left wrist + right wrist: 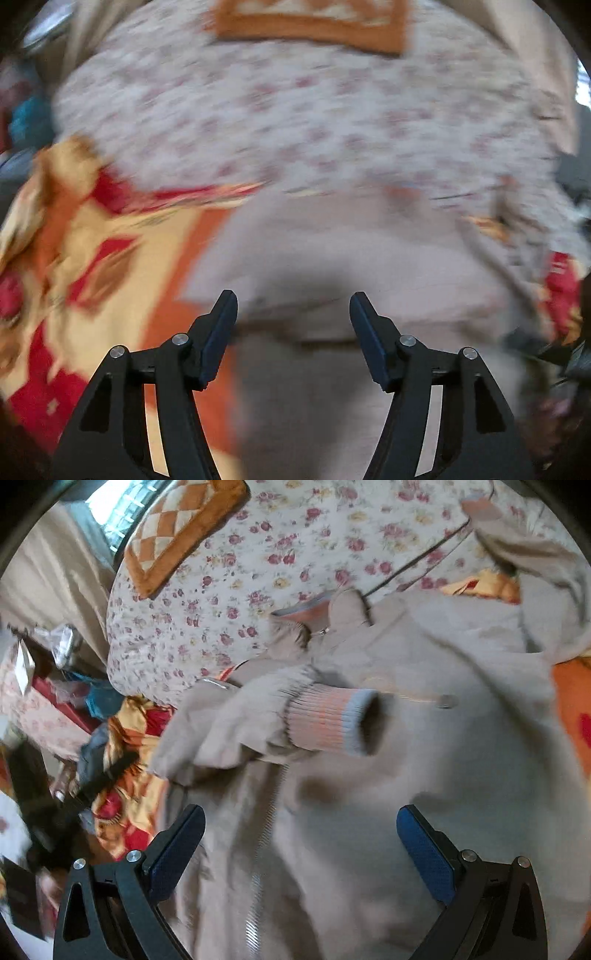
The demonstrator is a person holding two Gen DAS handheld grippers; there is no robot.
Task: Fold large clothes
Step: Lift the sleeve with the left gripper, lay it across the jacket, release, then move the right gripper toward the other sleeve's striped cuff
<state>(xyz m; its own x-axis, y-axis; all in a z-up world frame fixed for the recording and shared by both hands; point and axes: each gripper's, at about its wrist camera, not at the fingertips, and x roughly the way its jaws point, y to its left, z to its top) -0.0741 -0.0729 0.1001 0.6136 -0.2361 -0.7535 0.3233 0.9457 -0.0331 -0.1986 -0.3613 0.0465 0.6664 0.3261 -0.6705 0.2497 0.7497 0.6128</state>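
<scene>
Beige zip jacket [424, 775] is spread flat on the bed, directly ahead of and under both tongs. One sleeve is folded across it, ribbed pink-blue cuff [332, 722] seen ahead of the right tongs [301, 834]. Right tongs are held apart, nothing clamped. Left tongs [293, 314] are apart too, over blurred beige cloth, empty. Floral sheet [295, 554] and orange checkered cushion [177, 528] are seen beyond; red-yellow blanket [74, 258] to the left.

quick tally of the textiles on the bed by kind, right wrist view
Beige zip jacket: 1
Floral quilt: 1
Orange checked cushion: 1
Red and yellow patterned sheet: 1
Total: 4
Clutter beside the bed is too blurred to count.
</scene>
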